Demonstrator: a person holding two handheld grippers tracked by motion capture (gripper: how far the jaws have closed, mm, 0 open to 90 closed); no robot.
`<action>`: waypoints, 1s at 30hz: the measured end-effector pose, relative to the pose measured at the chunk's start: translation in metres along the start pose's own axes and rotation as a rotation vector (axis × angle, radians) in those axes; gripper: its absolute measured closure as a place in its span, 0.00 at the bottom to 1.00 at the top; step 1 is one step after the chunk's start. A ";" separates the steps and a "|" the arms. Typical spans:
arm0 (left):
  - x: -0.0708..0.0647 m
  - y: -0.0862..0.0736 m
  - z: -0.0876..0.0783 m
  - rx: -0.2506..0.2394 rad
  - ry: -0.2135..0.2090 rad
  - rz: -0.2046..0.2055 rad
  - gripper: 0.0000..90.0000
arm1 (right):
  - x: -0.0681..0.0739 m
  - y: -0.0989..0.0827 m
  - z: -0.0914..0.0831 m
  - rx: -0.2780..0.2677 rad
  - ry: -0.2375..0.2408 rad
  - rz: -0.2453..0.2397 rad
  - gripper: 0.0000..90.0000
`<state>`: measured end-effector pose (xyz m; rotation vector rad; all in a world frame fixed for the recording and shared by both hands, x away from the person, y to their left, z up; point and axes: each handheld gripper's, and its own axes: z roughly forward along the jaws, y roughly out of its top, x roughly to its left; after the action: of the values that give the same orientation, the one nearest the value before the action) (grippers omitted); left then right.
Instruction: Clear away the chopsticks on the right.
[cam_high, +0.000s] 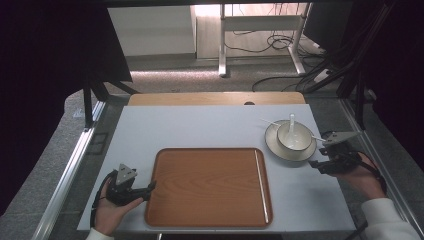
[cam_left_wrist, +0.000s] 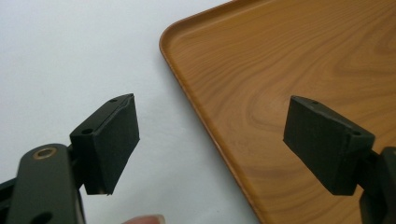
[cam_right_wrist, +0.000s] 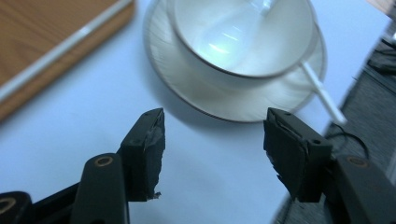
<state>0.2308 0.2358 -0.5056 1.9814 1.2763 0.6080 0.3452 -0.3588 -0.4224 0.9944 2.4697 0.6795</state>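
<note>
A brown wooden tray (cam_high: 200, 185) (cam_left_wrist: 289, 60) lies on the white tabletop (cam_high: 200, 125), with a thin white stick (cam_high: 261, 185) (cam_right_wrist: 65, 42) along its right side. To its upper right a white bowl (cam_high: 293, 136) (cam_right_wrist: 243, 32) sits on a saucer (cam_high: 274, 145) (cam_right_wrist: 187, 93) and holds a white spoon (cam_high: 292, 122). Another white stick (cam_right_wrist: 322, 95) rests across the saucer. My left gripper (cam_high: 150, 189) (cam_left_wrist: 210, 140) is open, straddling the tray's left rim. My right gripper (cam_high: 316, 165) (cam_right_wrist: 215, 140) stands open just short of the saucer, nothing between its jaws.
The tabletop's right edge (cam_high: 340, 190) runs close under my right hand. Metal rails (cam_high: 75, 160) flank the table on both sides. Beyond the far edge are desk legs (cam_high: 222, 45) and floor cables (cam_high: 280, 42).
</note>
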 end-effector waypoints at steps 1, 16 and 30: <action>0.000 0.000 0.000 0.001 0.000 -0.002 0.20 | -0.003 -0.001 0.001 0.007 -0.009 0.000 0.43; 0.000 -0.001 0.001 0.009 0.005 -0.001 0.20 | -0.051 -0.001 0.021 0.067 -0.086 0.051 0.45; 0.002 -0.004 0.004 0.025 0.017 -0.001 0.20 | -0.082 0.007 0.046 0.167 -0.116 0.027 0.54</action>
<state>0.2320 0.2376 -0.5109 2.0000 1.3016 0.6125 0.4273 -0.4003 -0.4416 1.0976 2.4452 0.4159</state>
